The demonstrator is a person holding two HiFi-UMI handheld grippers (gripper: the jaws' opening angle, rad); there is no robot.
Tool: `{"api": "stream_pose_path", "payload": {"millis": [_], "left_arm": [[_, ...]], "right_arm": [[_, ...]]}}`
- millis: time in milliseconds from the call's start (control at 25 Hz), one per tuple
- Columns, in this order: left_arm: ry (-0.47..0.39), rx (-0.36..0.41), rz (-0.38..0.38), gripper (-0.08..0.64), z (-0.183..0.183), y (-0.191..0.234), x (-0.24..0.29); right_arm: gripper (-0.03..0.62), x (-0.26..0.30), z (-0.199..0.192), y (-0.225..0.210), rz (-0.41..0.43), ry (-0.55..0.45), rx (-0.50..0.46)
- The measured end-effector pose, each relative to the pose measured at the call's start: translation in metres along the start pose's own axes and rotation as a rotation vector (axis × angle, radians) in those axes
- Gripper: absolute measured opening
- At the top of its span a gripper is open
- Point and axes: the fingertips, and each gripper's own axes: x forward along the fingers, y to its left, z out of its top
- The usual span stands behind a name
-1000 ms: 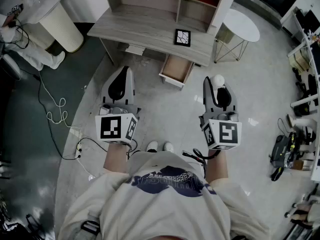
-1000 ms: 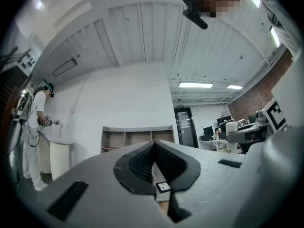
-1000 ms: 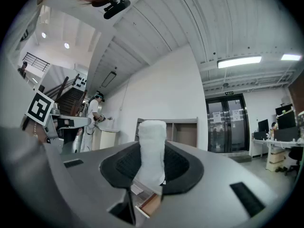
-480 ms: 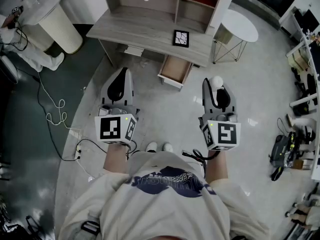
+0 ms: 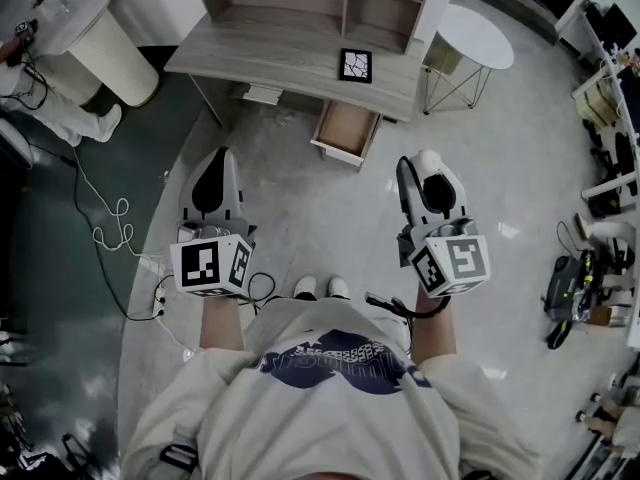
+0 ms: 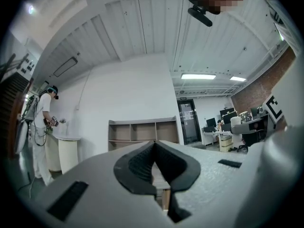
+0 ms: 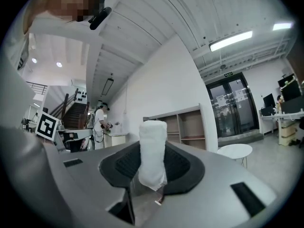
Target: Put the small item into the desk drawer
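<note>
White roll (image 7: 153,153) stands upright, long axis vertical.

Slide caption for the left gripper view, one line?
Left gripper, jaws shut and empty, aimed at the shelf unit; a person in white stands at far left.

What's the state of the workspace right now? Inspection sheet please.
Surface: grey wooden desk top nearly bare; pale glossy floor below.
Job's things: small white cloth roll between the right jaws; wooden desk drawer pulled open, nothing seen inside.
Clutter: black-framed square picture on the desk.
Grippers: left gripper shut, empty; right gripper on the roll, jaws opening.
Cables: white cable looped on the floor to a power strip.
Surroundings: round white side table; white cylindrical bin; person in white beside it.
</note>
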Motion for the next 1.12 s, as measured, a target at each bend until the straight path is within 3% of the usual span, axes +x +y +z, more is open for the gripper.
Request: {"api": "stream_pose_path", "payload": {"millis": [480,800,1120], "left_arm": [[0.063,0.025,-0.025,0.008,-0.022,-0.034,0.025],[0.106,0.033,-0.009,0.008,-0.040,-0.065,0.040],[0.158,0.051,0.043,0.008,-0.055,-0.038,0.045]], "right_arm": [[0.126,-0.004,-0.005,-0.033,0.001,0.023,-0.006],[0.126,0.005,-0.016,-0.066,0.046,0.037,0.007],[0.126,0.038,-0.033,-0.063,0.089,0.064,0.026]]}}
